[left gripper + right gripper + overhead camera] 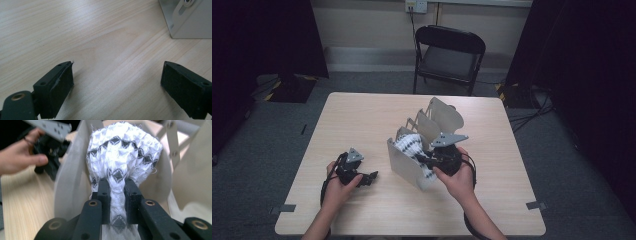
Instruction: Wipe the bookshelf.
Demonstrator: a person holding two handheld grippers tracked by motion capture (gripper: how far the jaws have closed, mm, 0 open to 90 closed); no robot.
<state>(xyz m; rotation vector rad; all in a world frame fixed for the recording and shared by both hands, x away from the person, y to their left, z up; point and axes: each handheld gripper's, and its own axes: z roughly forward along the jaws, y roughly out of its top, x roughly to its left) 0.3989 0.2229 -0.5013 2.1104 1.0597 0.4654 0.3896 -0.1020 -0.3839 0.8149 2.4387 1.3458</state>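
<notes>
Standing near the middle of the wooden table (362, 115), a grey metal rack (404, 162) with upright divider plates is the landmark here. Bunched in the rack's front slot, just behind its nearest plate, is a white cloth (122, 150) with a dark diamond pattern. The right gripper (117, 202) comes in at the rack's near right side with its jaws pinched tight on a gathered neck of that cloth, the bulk of the fabric ballooning beyond the pads. The left gripper (117, 85) rests low over bare tabletop, well left of the rack's front corner, its jaws spread wide with nothing between them.

The step in hand looks like drawing the cloth up out of the slot. The next move probably calls for a straight lift, keeping the fabric clear of the plate edges so that it does not snag or drag the rack along.
</notes>
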